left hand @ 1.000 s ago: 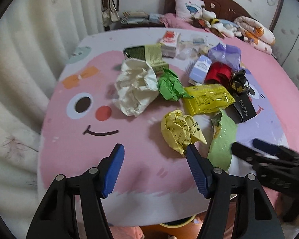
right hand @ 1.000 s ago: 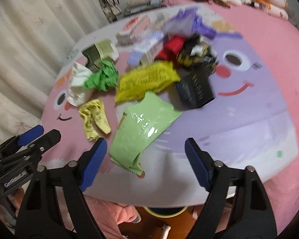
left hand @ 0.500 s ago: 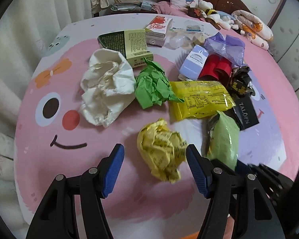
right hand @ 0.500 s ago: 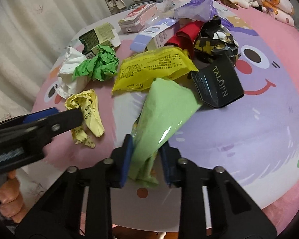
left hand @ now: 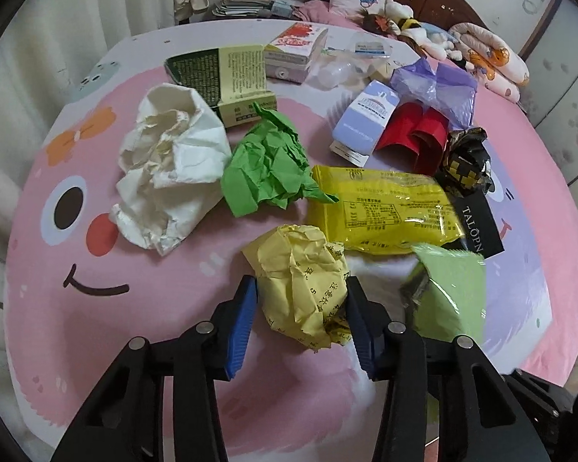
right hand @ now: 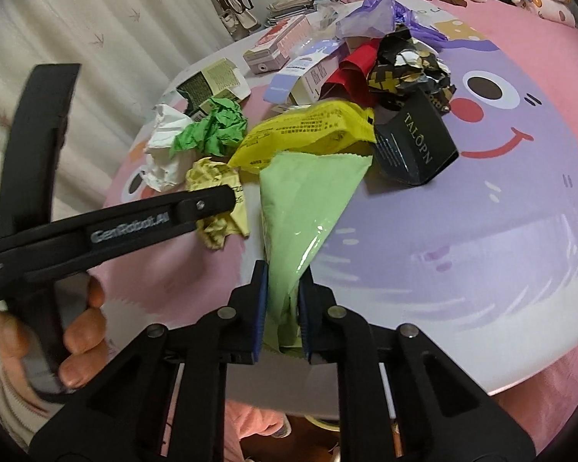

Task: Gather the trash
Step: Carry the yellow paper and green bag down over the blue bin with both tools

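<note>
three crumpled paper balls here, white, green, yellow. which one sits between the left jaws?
The yellow paper ball: it sits between the left gripper jaws. The green ball and white ball lie farther back, untouched.

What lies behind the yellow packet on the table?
Behind the yellow packet lie a lilac carton, a red sleeve and a black-gold wrapper, with a purple bag farther back. The packet's far edge hides their lower parts, so contact cannot be judged.
</note>
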A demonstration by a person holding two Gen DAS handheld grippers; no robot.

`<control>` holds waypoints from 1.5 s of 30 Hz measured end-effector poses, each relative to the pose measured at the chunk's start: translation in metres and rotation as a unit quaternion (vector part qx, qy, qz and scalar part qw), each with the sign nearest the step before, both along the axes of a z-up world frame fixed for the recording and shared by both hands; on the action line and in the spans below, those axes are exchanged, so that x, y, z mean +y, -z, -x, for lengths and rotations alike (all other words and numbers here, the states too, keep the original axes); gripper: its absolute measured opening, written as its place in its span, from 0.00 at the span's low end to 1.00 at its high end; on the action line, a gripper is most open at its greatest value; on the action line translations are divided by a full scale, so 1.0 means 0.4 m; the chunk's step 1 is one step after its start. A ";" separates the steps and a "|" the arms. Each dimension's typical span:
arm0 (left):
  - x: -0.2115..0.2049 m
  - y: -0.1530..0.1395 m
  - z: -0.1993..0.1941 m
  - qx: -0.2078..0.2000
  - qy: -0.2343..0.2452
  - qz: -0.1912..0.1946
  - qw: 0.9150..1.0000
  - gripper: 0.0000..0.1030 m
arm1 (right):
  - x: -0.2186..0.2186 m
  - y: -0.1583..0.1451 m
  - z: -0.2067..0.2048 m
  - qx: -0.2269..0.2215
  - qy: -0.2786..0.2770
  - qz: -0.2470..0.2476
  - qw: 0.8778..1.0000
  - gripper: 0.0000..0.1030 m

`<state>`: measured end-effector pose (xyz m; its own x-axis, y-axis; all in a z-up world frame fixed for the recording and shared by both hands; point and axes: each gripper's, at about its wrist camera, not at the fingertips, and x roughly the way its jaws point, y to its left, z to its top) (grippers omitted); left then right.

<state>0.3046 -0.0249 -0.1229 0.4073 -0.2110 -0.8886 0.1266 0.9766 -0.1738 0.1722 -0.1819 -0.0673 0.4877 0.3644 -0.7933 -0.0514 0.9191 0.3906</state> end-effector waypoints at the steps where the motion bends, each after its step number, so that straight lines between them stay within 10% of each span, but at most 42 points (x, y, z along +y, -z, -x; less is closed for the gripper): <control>1: 0.007 -0.007 0.010 -0.003 0.001 0.000 1.000 0.43 | -0.004 -0.009 0.010 -0.004 -0.001 -0.003 1.000 0.09; 21: 0.085 -0.198 0.530 -0.079 0.092 -0.024 0.992 0.42 | -0.022 -0.126 0.332 -0.042 -0.041 -0.019 0.998 0.08; 33: 0.039 0.116 0.730 -0.015 0.129 -0.034 0.991 0.42 | -0.054 0.160 0.482 0.060 -0.015 -0.032 0.998 0.08; 45: 0.008 0.457 0.687 0.029 0.114 -0.061 0.991 0.42 | -0.088 0.560 0.453 0.133 0.023 -0.011 0.991 0.08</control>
<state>0.0298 -0.0218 -0.3055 0.3091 -0.1808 -0.9337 0.3396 0.9380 -0.0692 -0.0088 -0.2169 -0.2912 0.2785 0.3652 -0.8883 0.0981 0.9092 0.4046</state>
